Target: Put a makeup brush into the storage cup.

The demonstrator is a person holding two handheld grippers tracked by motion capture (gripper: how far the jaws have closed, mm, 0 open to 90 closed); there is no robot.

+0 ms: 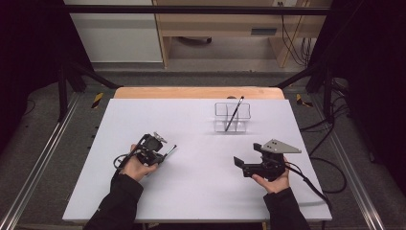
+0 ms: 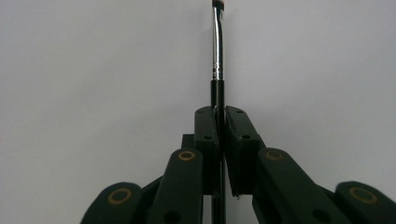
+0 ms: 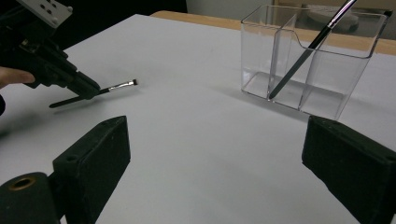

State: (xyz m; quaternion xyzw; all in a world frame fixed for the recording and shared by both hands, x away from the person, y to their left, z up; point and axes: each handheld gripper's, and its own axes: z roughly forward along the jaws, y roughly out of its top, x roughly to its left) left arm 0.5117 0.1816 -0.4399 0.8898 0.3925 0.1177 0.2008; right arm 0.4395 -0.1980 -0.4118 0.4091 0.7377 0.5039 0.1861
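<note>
The left gripper (image 2: 220, 119) jaws hold a thin makeup brush (image 2: 217, 56) low over the tabletop (image 1: 191, 120); the right gripper (image 3: 224, 158) stands wide, empty. The slim handle may pivot or slip before reaching the clear organizer (image 3: 327, 79).

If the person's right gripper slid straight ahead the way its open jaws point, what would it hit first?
Probably the clear plastic divided holder with a dark brush leaning inside. Bare white table lies before it, though the holder sits slightly right of centre.
</note>
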